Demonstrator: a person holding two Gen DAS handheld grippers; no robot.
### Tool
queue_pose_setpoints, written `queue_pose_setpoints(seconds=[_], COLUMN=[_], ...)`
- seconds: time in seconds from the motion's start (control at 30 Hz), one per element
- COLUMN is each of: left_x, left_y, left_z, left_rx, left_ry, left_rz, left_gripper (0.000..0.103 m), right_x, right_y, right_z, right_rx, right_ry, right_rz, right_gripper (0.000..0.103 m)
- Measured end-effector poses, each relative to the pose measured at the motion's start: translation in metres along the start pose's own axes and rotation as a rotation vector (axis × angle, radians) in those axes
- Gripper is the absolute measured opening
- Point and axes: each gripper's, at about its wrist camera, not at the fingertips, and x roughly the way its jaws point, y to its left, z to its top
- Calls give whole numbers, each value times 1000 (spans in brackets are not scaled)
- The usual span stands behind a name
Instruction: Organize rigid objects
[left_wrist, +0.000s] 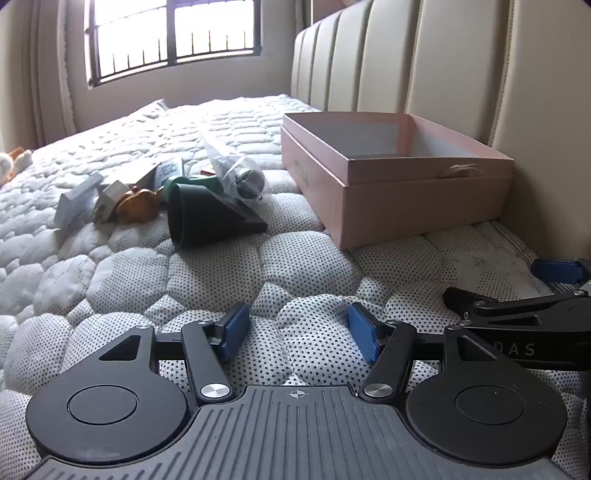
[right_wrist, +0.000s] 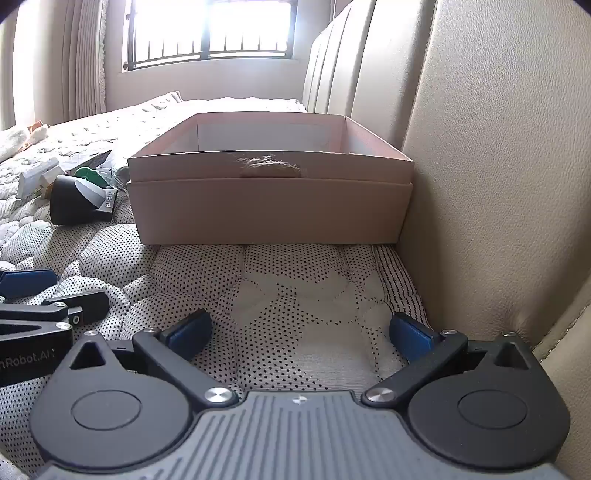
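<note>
An open pink box (left_wrist: 399, 192) stands on the quilted mattress against the headboard; it also fills the middle of the right wrist view (right_wrist: 273, 206), and what I see of its inside is bare. Left of it lies a pile: a black cone-shaped object (left_wrist: 199, 216), a clear plastic bag with dark parts (left_wrist: 240, 173), a green item (left_wrist: 192, 182), an orange figure (left_wrist: 136, 206), a white plug (left_wrist: 110, 199) and a grey block (left_wrist: 75, 199). My left gripper (left_wrist: 299, 332) is open and empty, low over the mattress. My right gripper (right_wrist: 299, 332) is open and empty before the box.
The padded beige headboard (right_wrist: 498, 166) rises close on the right. A barred window (left_wrist: 170, 37) is at the far wall. The right gripper's fingers (left_wrist: 554, 271) show at the left view's right edge. A small plush toy (left_wrist: 11, 162) lies far left.
</note>
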Motion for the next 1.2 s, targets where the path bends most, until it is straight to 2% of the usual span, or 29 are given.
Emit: queue_pose_setpoints(seconds=[1.2], left_x=[-2], left_y=[3], left_z=[0], left_rx=[-19], left_ry=[-3], left_rz=[-14], left_gripper=[66], right_x=[0], right_y=[0], right_z=[-1], right_rx=[-1], right_ry=[-2], right_rz=[-2], right_gripper=[103])
